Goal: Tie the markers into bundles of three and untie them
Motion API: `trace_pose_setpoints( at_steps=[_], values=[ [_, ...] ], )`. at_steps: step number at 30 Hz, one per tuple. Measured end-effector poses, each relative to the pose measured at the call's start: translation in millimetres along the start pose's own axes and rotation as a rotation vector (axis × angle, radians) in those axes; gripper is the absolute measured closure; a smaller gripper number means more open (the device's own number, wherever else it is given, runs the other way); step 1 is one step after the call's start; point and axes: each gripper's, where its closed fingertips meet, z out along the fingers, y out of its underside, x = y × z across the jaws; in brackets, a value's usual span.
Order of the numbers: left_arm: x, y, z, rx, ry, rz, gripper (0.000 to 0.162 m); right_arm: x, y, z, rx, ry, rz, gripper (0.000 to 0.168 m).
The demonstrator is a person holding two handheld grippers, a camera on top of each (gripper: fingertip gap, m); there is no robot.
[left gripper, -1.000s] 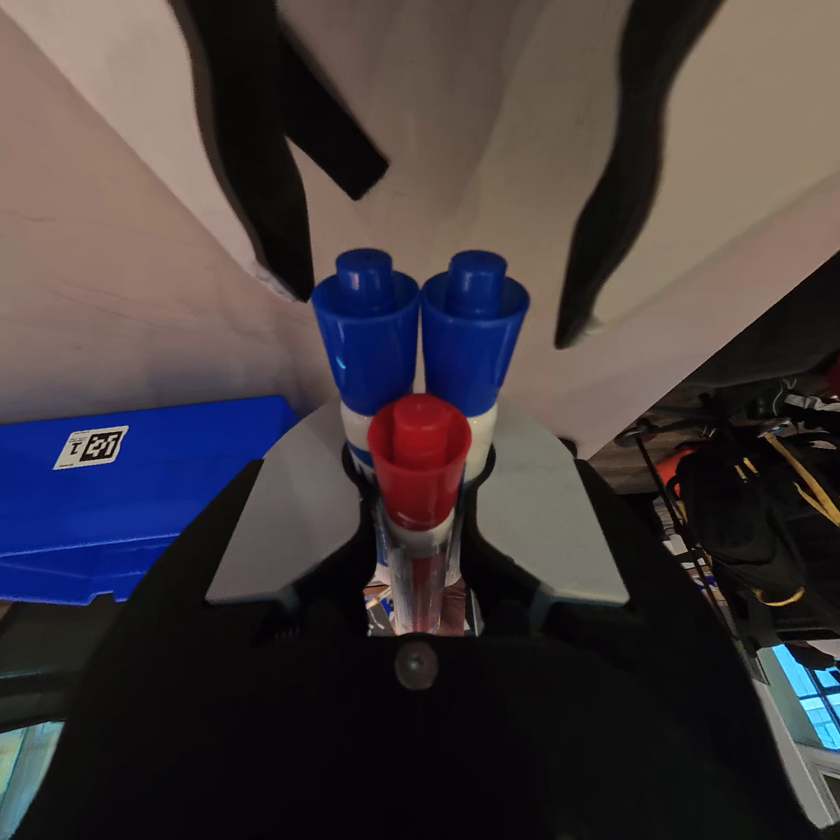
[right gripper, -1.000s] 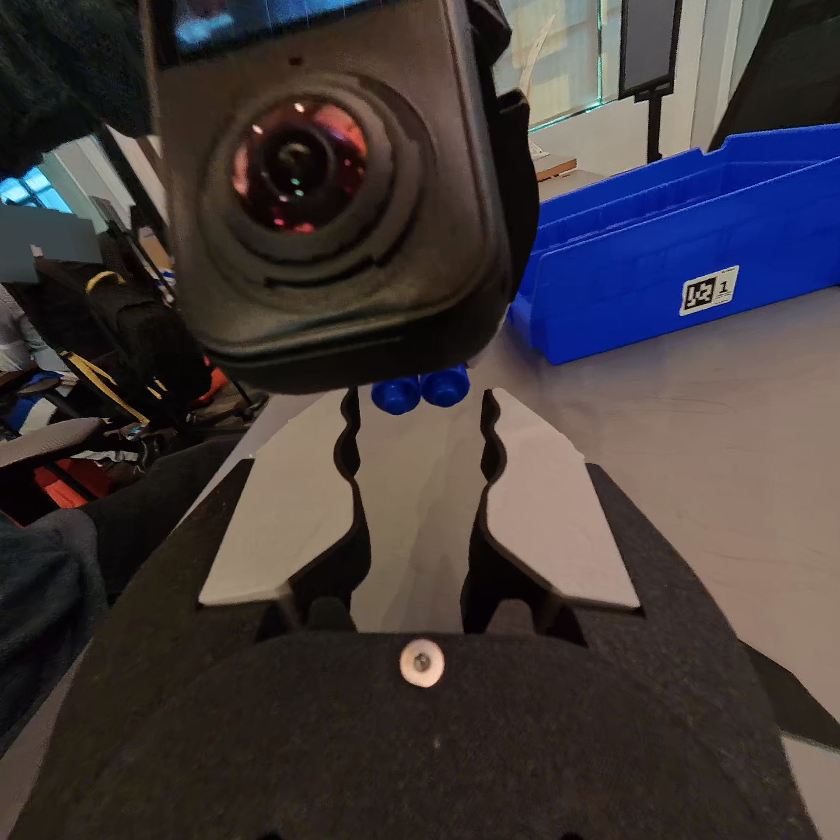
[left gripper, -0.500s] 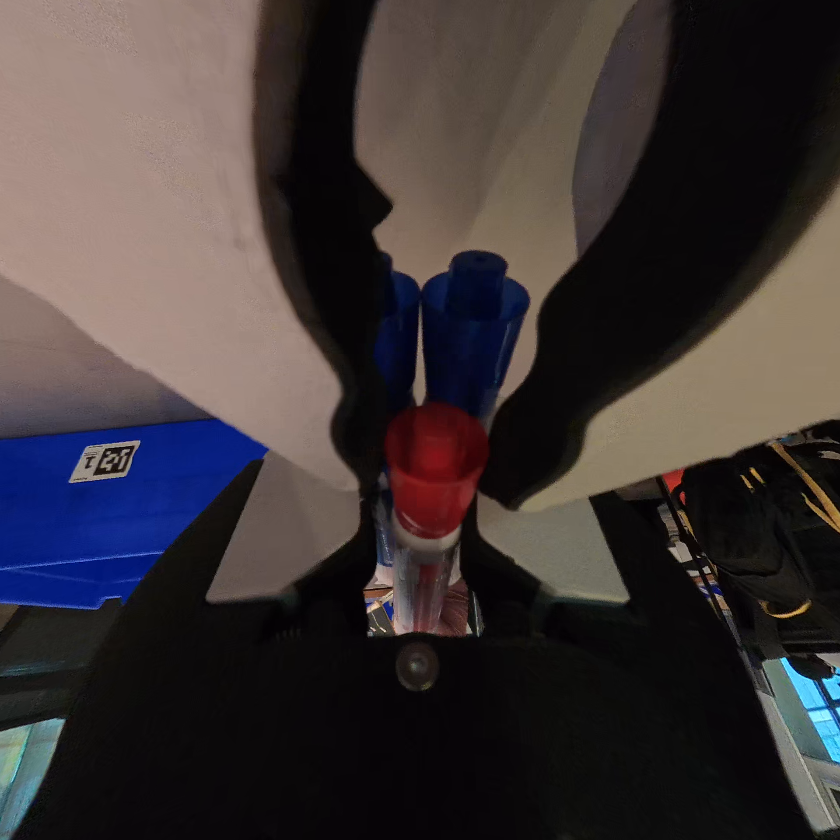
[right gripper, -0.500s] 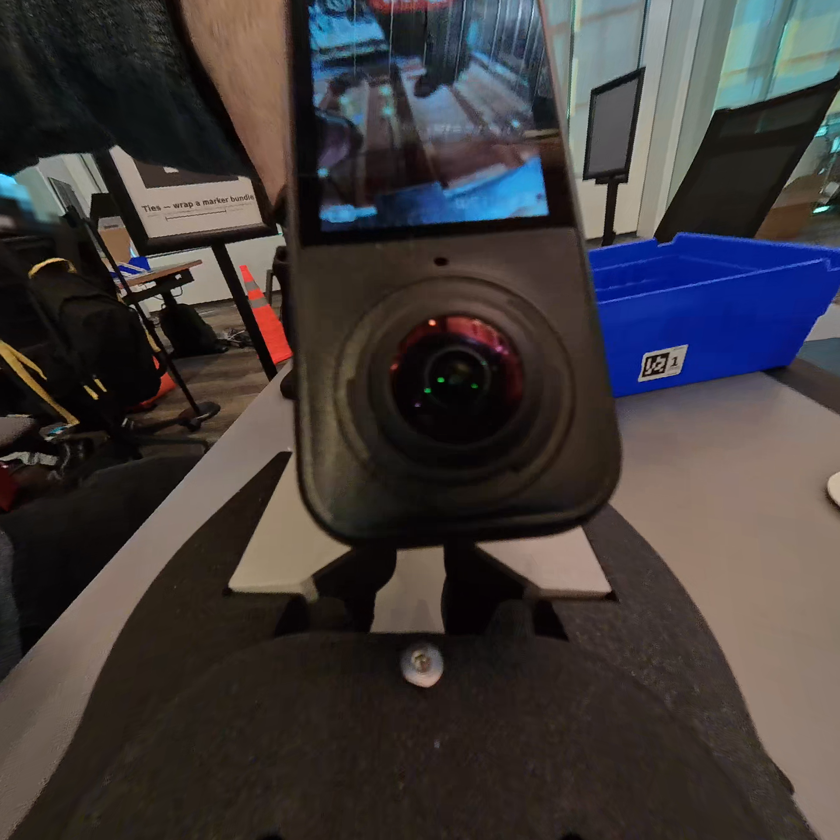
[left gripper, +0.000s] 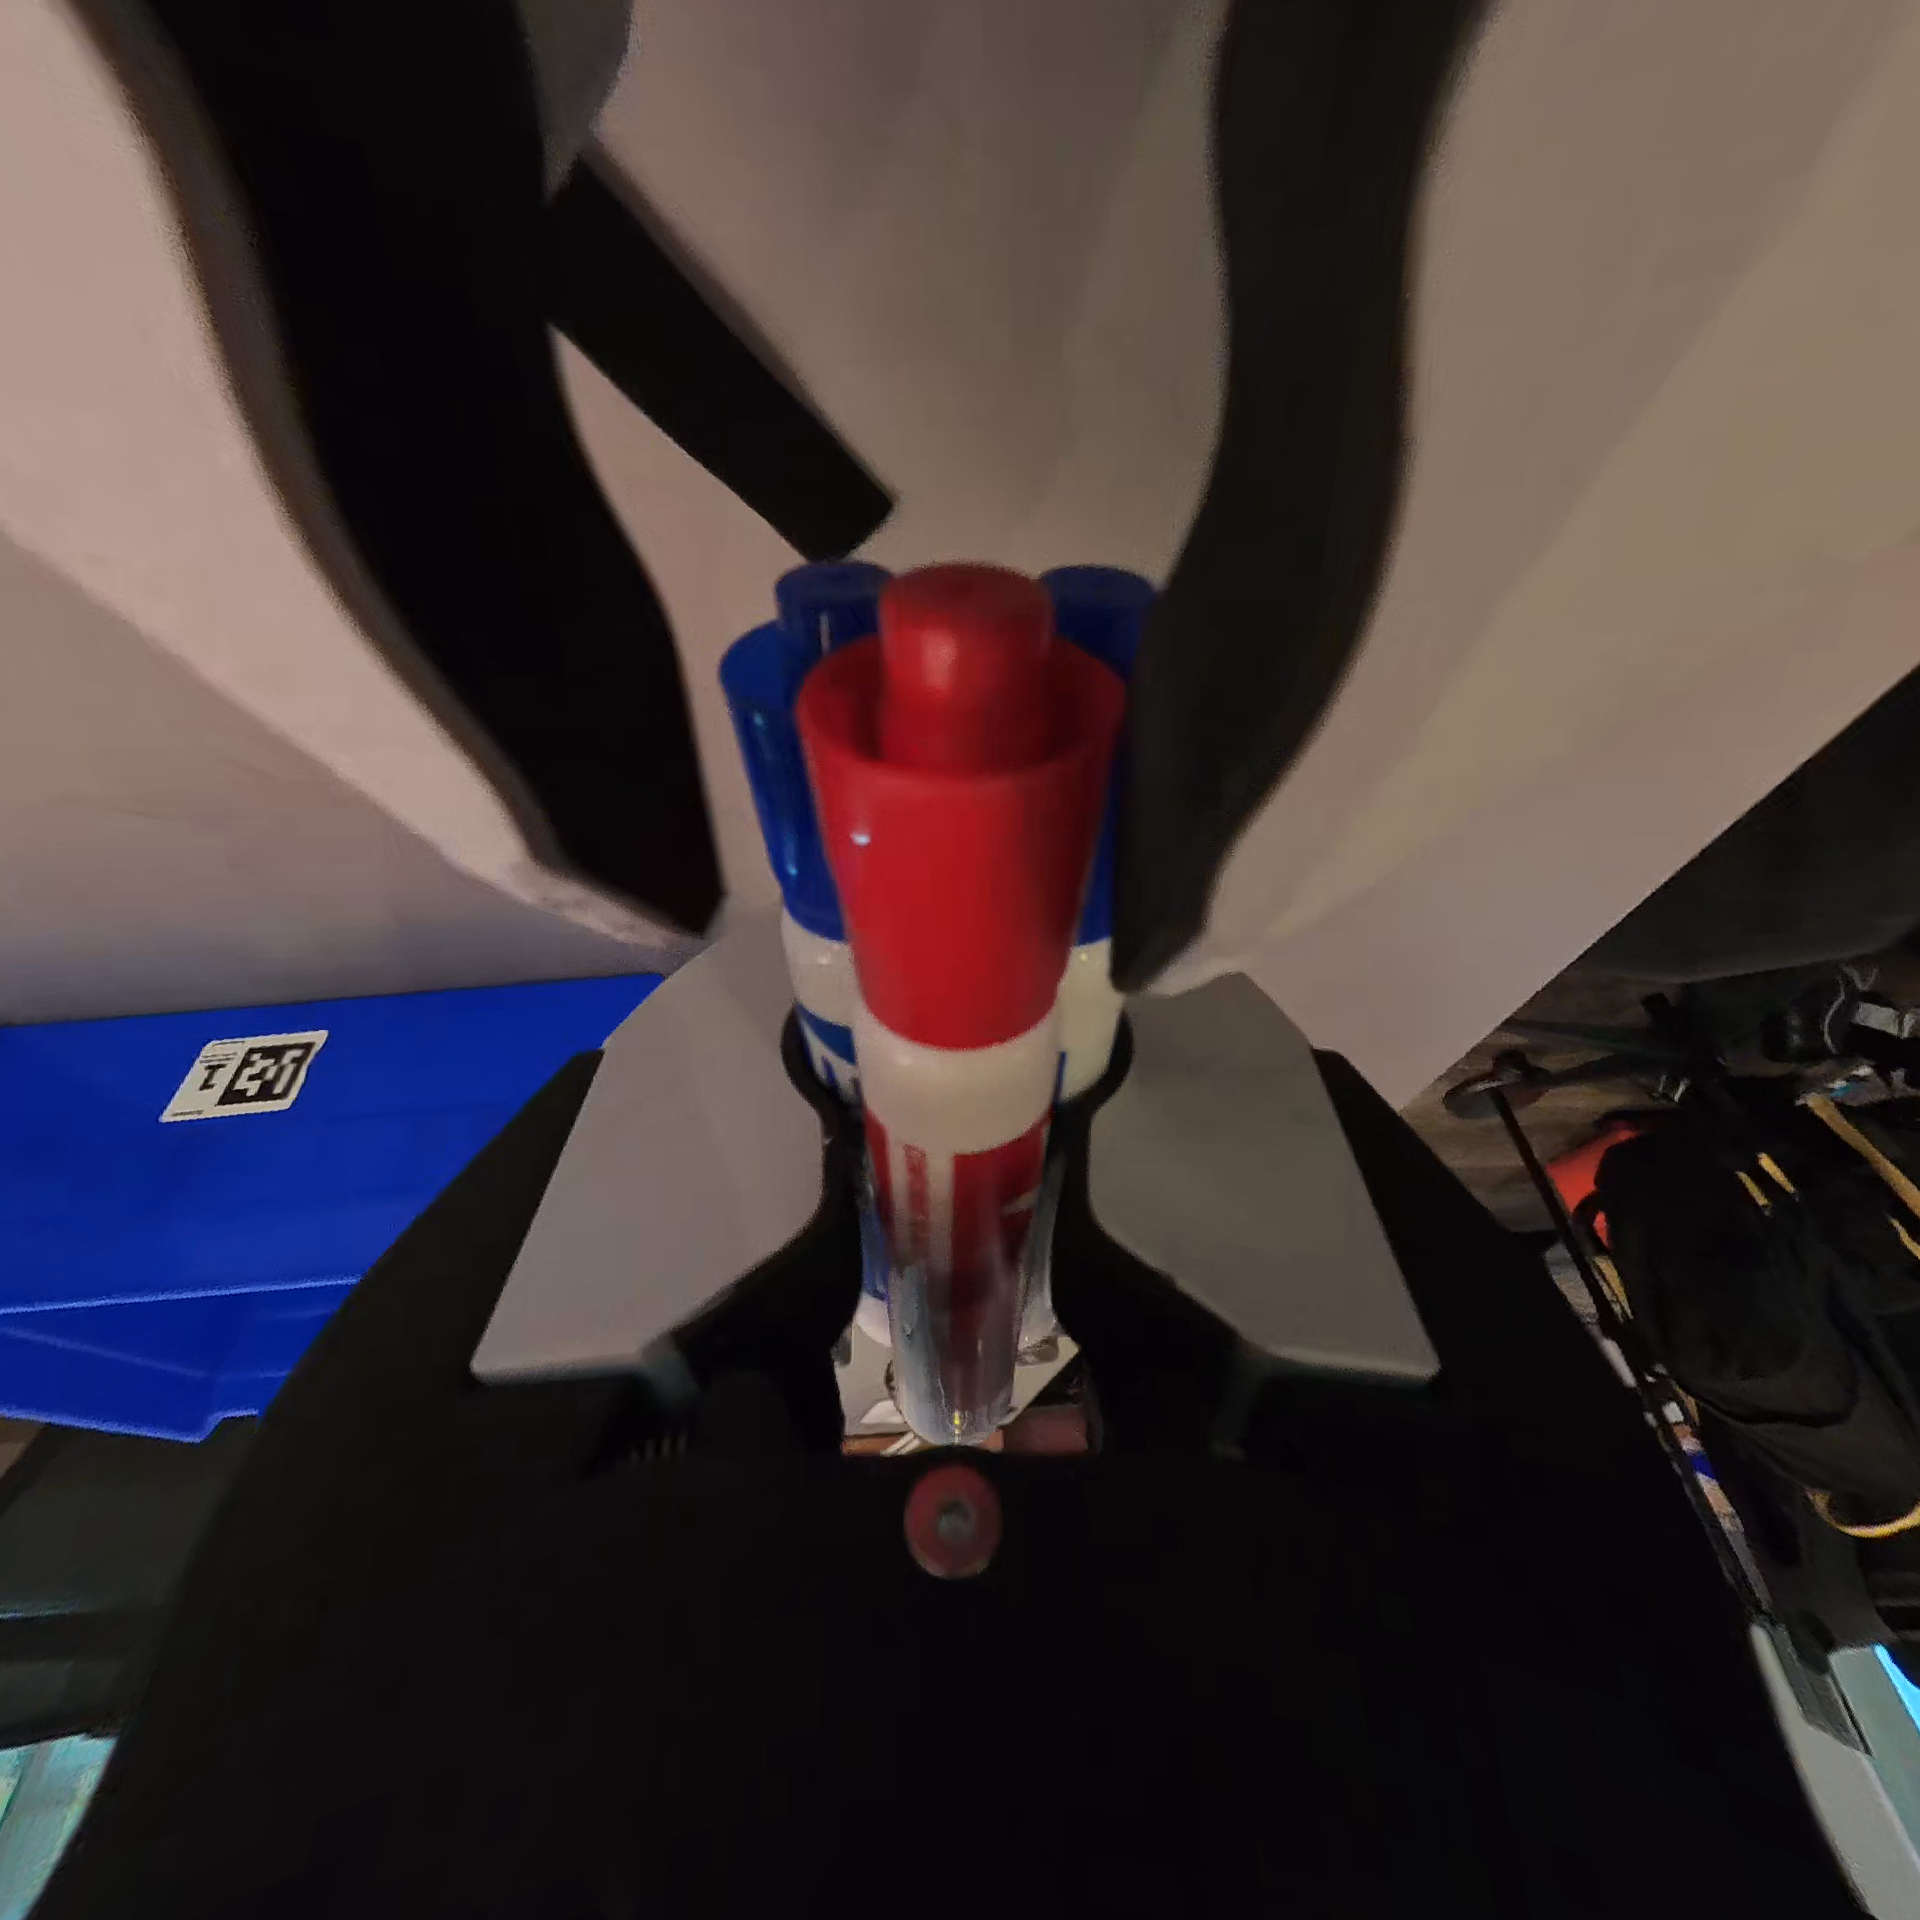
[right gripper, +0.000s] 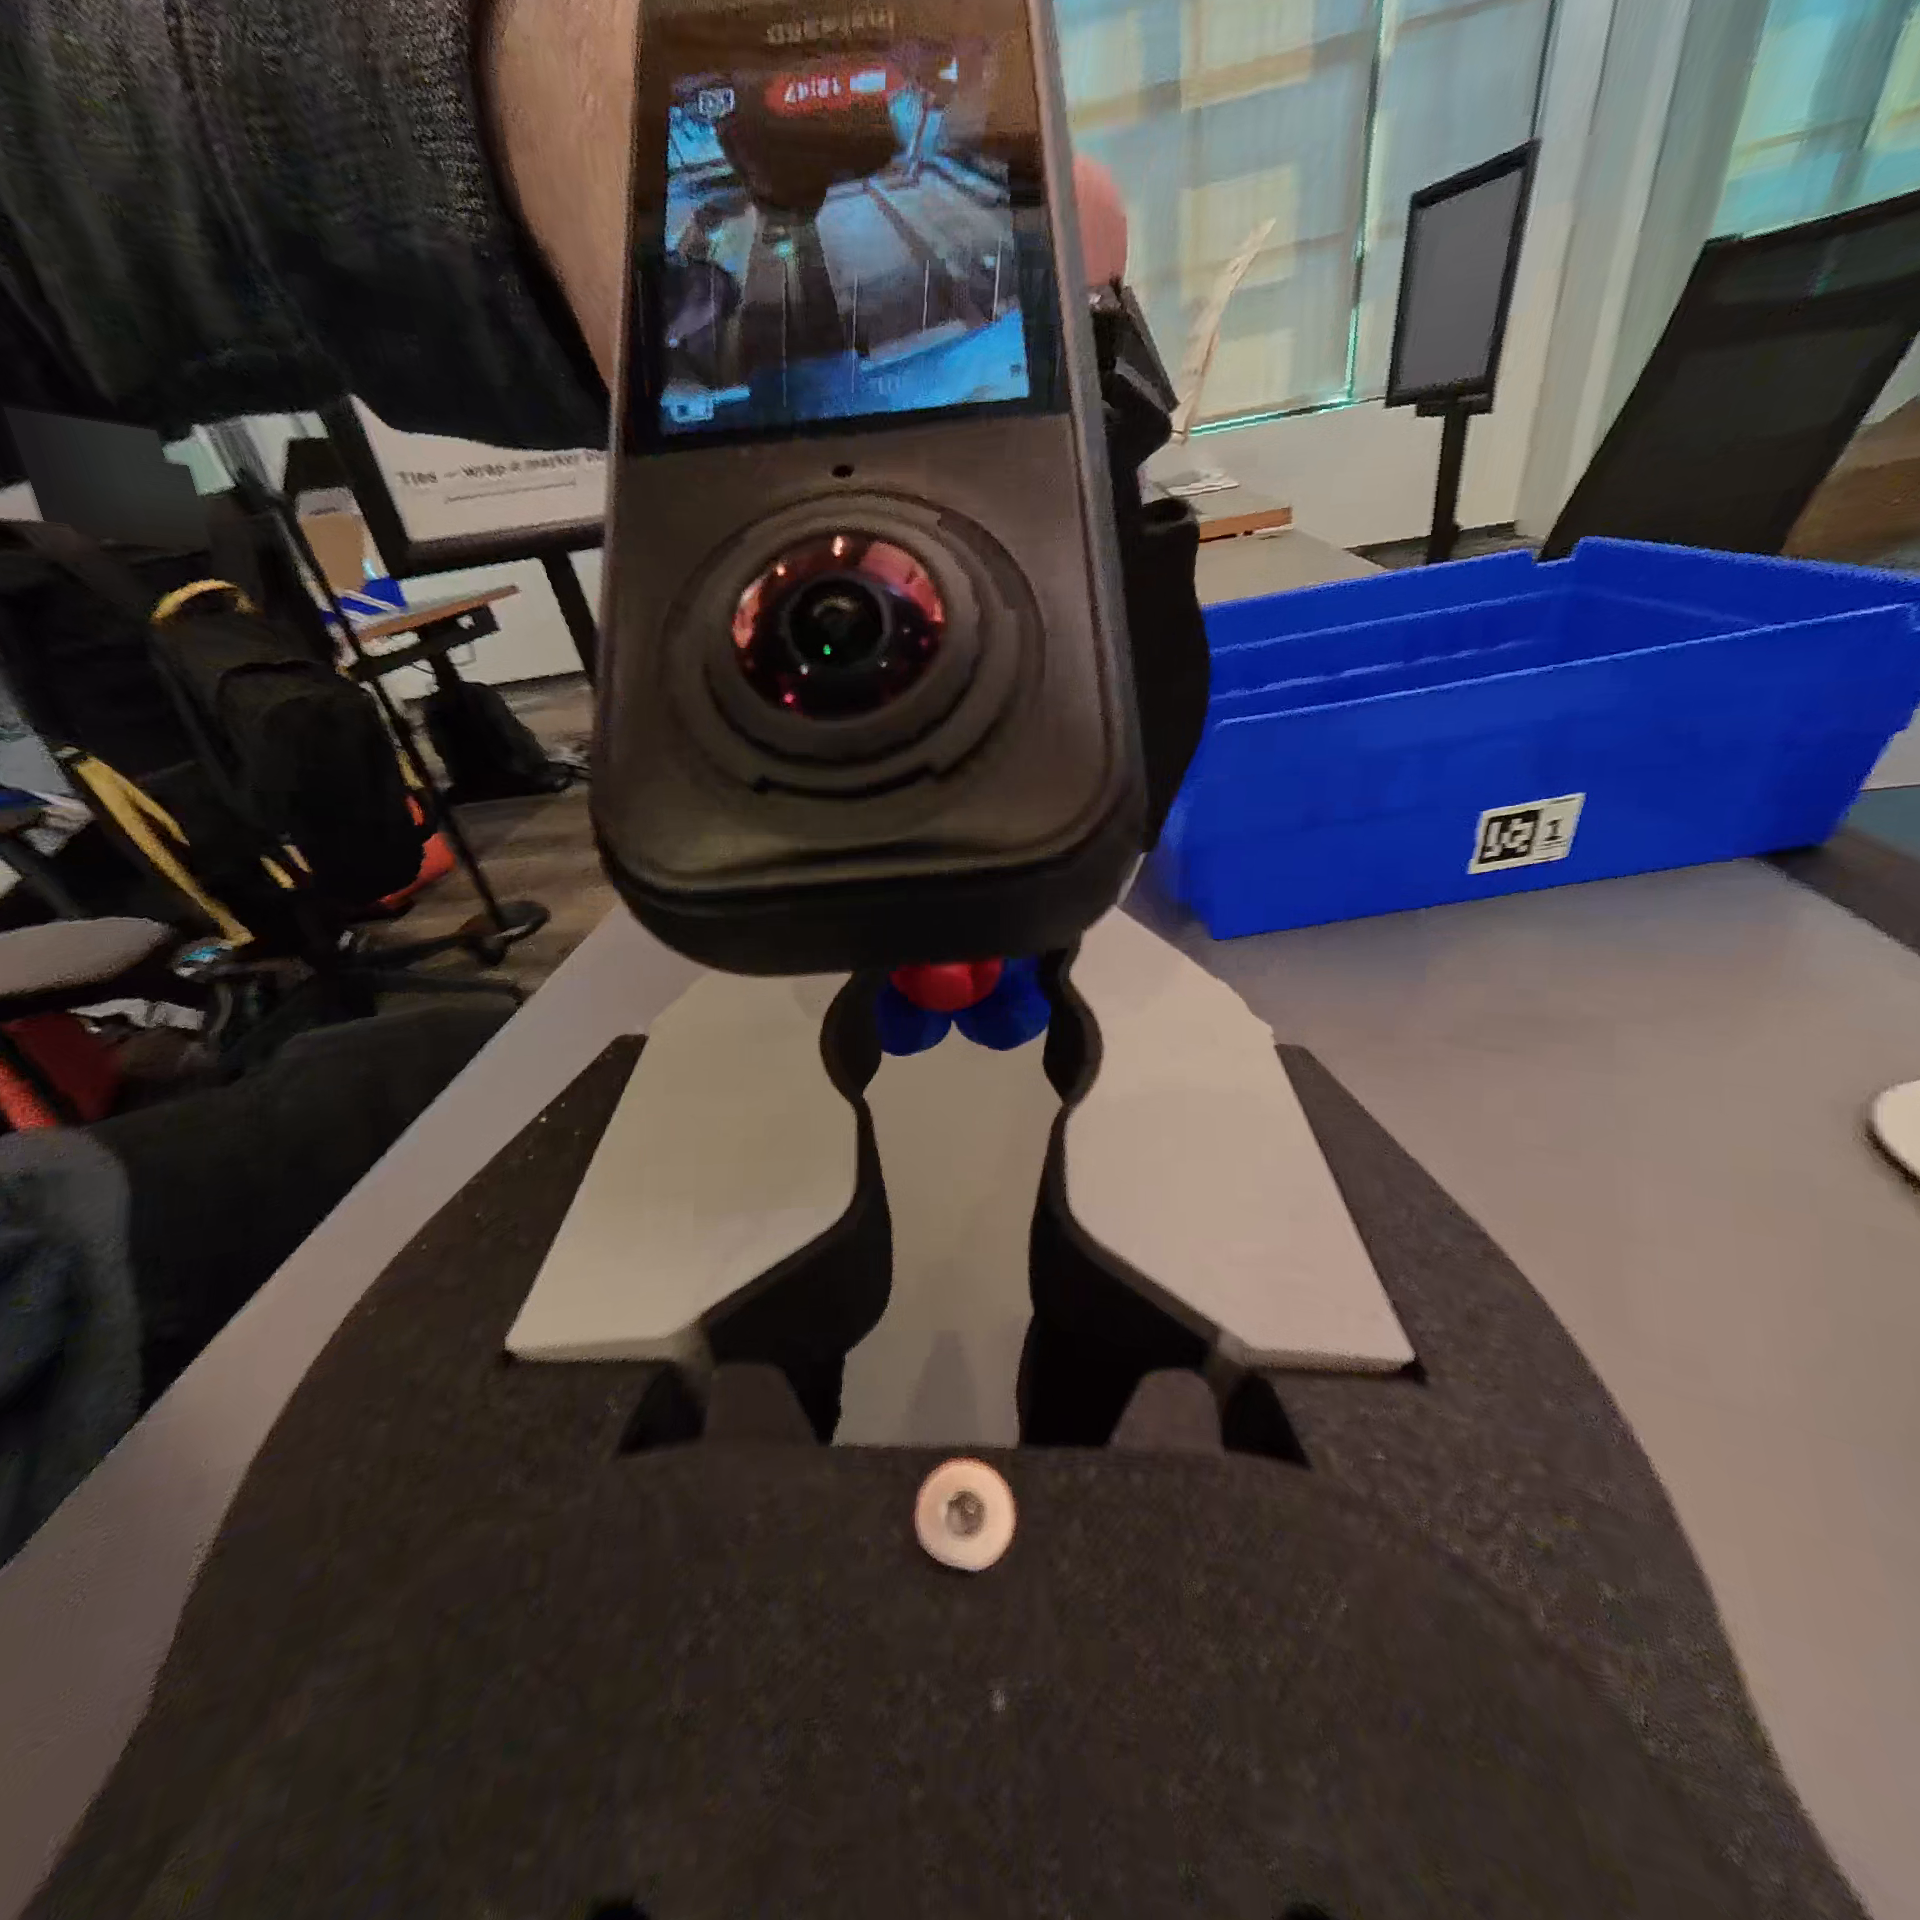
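Note:
My left gripper is shut on a bundle of three markers: a red-capped marker in front and two blue-capped markers behind it, caps pointing forward. My right gripper is open, its fingers standing either side of the caps without clamping them. In the right wrist view only the cap tips show between its fingertips, below the left gripper's camera body. A black strap lies on the grey table beyond the caps.
A blue bin with a white tag stands on the table to the right; it also shows in the left wrist view. A white object is at the right edge. Off the table's left edge stand chairs and a black backpack. About 8 centimeters separates my left fingertips from my right.
The right gripper's fingers closed in around the caps half a second ago and have spread apart again. The red marker now sits farther forward, its cap level with the blue caps.

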Motion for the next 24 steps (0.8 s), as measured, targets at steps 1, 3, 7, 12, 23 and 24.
trace_pose_setpoints(
  at_steps=[1,3,7,12,23,24],
  values=[
    [2,0,1,0.005,0.014,-0.009,0.12,0,0,0,0.0,0.006,-0.01,0.138],
    [-3,4,1,-0.004,-0.012,-0.025,0.12,-2,1,-1,0.0,-0.012,0.007,0.131],
    [-4,6,-5,0.06,-0.012,-0.059,0.12,-2,-1,-6,0.003,-0.012,-0.004,0.122],
    [5,23,3,0.064,0.002,-0.106,0.12,19,44,-17,-0.304,0.024,-0.093,0.126],
    [26,58,19,0.093,0.033,-0.198,0.119,58,123,-3,-0.902,0.108,-0.564,0.15],
    [26,61,20,0.088,0.029,-0.2,0.119,61,124,-3,-0.912,0.111,-0.585,0.156]
  ],
)
